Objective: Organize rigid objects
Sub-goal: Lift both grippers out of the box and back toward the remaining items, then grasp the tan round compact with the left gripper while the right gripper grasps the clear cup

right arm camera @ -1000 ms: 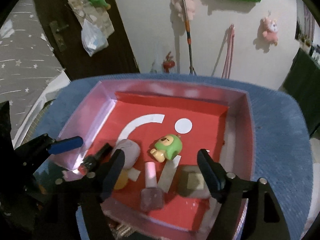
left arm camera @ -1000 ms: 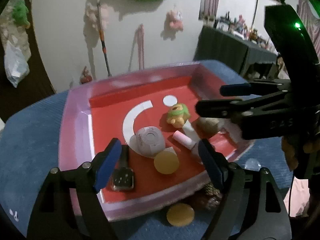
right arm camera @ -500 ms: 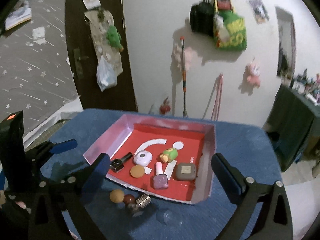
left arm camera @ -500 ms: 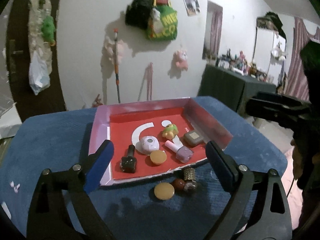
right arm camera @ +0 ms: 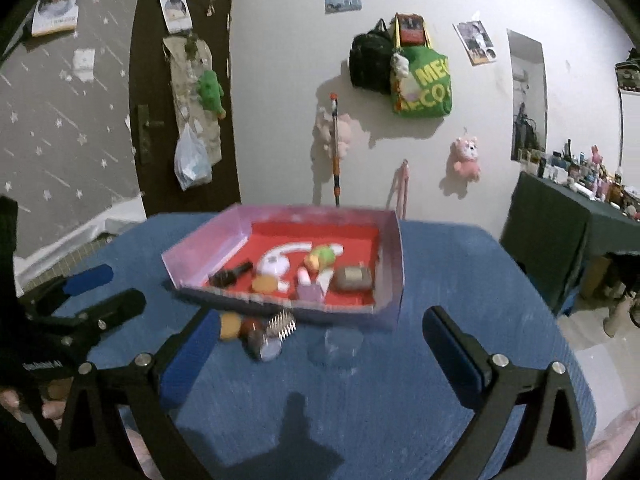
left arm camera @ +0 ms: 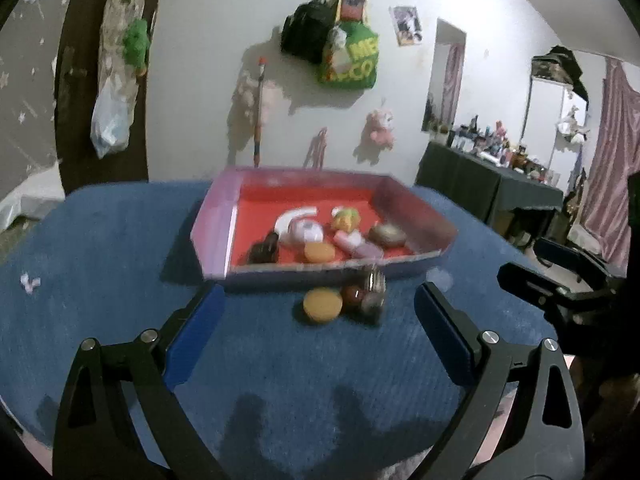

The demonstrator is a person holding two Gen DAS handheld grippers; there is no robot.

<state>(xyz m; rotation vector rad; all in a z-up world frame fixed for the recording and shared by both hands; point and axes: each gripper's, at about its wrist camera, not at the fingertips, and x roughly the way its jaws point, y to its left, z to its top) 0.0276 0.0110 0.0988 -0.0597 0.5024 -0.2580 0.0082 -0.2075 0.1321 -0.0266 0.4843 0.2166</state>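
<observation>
Both grippers are wide and empty: left gripper (left arm camera: 316,332) low centre of its view, right gripper (right arm camera: 320,344) likewise. Their jaws have just been opening, nothing between them. The tray (left arm camera: 218,232) sits mid-frame on the blue counter (left arm camera: 100,280) and holds a dark bottle, a white case, an orange disc, a green toy, a pink bottle and a grey box. Loose items lie just beside its near wall: an orange disc (left arm camera: 322,305), a brown ball (left arm camera: 352,295), a metal comb (right arm camera: 282,325) and a clear lid (right arm camera: 338,346). My read: next pick is from that cluster. Take the disc from the open side, approach low, straddle it only and close slowly, since the ball touches it and may roll.
</observation>
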